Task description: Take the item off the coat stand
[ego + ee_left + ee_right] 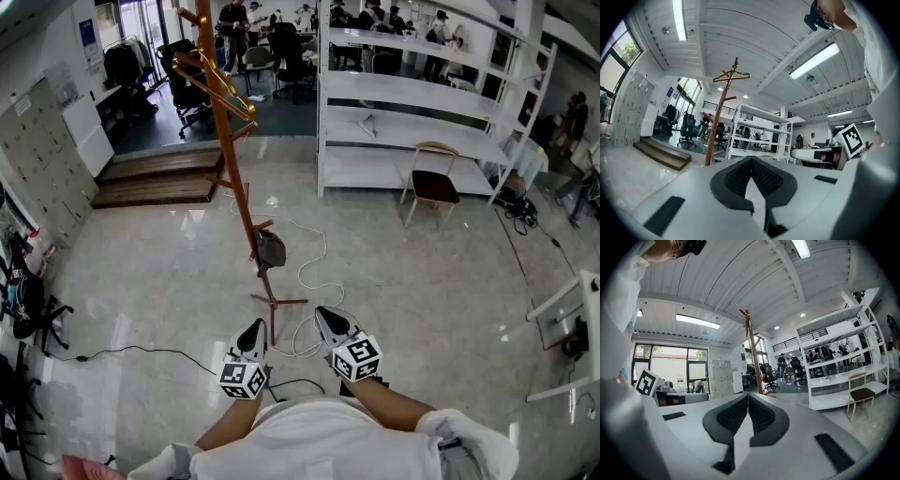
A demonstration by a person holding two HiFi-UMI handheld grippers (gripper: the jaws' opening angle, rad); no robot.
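progress: not started; approach, grab and lift-off are all left
shelf rack [412, 94]: 1, white, far right, mostly bare
coat stand [234, 159]: 1, wooden, upright, left of centre, ahead of the person
chair [433, 185]: 1, just in front of the shelf rack
hanger [225, 94]: 1, at the top of the coat stand
grippers: 2; left gripper [253, 326] and right gripper [328, 317] both pressed together, nothing between the jaws, held near the body, well apart from the coat stand
gray item [272, 248]: 1, cap or small bag, can't tell which; on a low peg of the coat stand, likely the thing to take
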